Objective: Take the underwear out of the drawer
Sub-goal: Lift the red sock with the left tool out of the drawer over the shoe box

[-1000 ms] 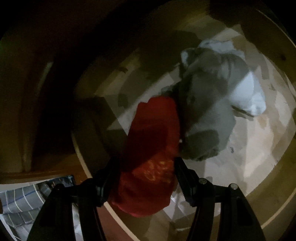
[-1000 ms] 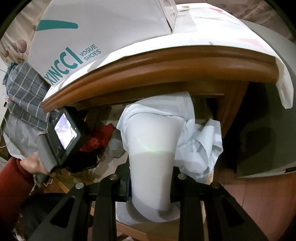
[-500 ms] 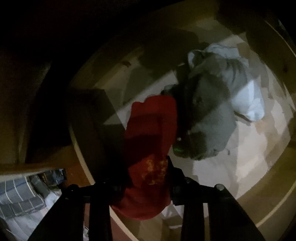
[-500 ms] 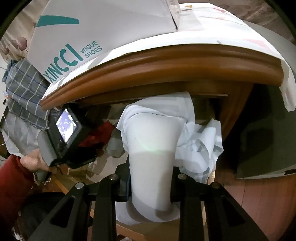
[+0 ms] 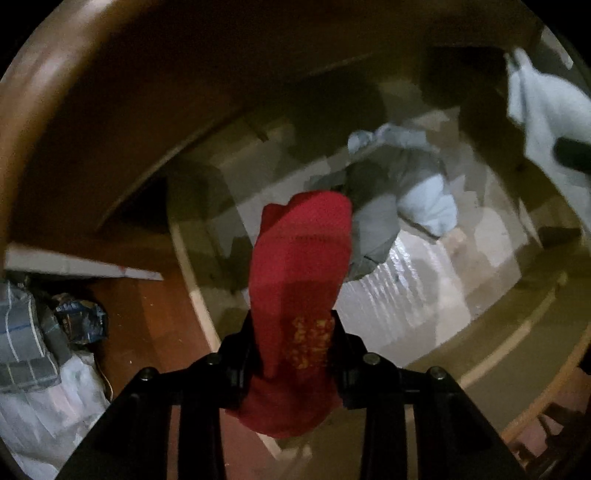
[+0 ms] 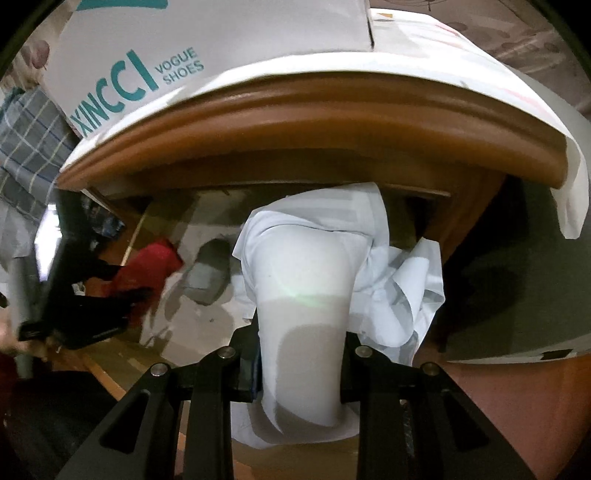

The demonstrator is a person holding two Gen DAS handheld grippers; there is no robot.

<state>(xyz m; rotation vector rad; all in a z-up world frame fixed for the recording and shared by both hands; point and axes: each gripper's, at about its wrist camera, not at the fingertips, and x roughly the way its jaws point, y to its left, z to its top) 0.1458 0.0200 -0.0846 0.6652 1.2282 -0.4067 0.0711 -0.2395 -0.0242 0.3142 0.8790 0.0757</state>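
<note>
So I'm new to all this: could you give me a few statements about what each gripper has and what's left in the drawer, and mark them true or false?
1. The left gripper is clamped on a red garment. True.
2. The right gripper is empty. False: its fingers are closed on a white garment.
3. A grey garment lies in the drawer. True.
4. The box on top of the furniture reads "VOGUE SHOES". True.
5. The red garment is plain, with no marking. False: it bears a yellow print near the fingers.
6. The white garment lies flat on the drawer's bottom. False: it hangs bunched from the right gripper in front of the drawer.
</note>
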